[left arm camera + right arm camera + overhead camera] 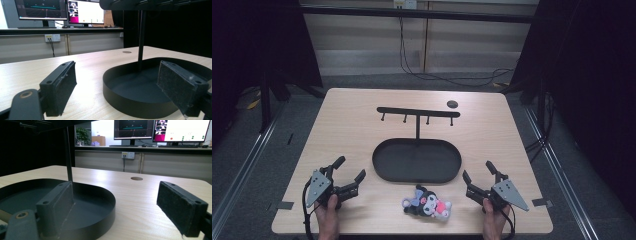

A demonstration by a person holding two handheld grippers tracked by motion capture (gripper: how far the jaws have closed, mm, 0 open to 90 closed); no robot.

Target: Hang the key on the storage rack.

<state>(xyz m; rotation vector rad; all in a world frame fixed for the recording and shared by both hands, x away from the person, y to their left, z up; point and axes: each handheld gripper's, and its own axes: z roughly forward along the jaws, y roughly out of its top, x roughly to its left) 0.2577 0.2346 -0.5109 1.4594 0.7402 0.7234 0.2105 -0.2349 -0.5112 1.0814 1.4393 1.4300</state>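
Note:
A small plush toy [428, 204], black with pink and white, lies on the table near the front edge, between my two grippers. Behind it stands a black oval tray [384, 167] with a thin post and a hook bar [418, 112] above it. My left gripper [350, 173] rests at the front left, open, nothing between its jaws. At the front right my right gripper [478, 171] is also open and empty. In the left gripper view the tray [120, 102] lies ahead between the pads [65, 82]. The right gripper view has the tray [105, 202] at its left.
The wooden table [347, 120] has a small round hole [452, 104] at the far right. Dark tape marks sit at the front corners [284, 205]. Monitors [135, 130] and a wall socket stand on a bench beyond the table. Cables hang behind the far edge.

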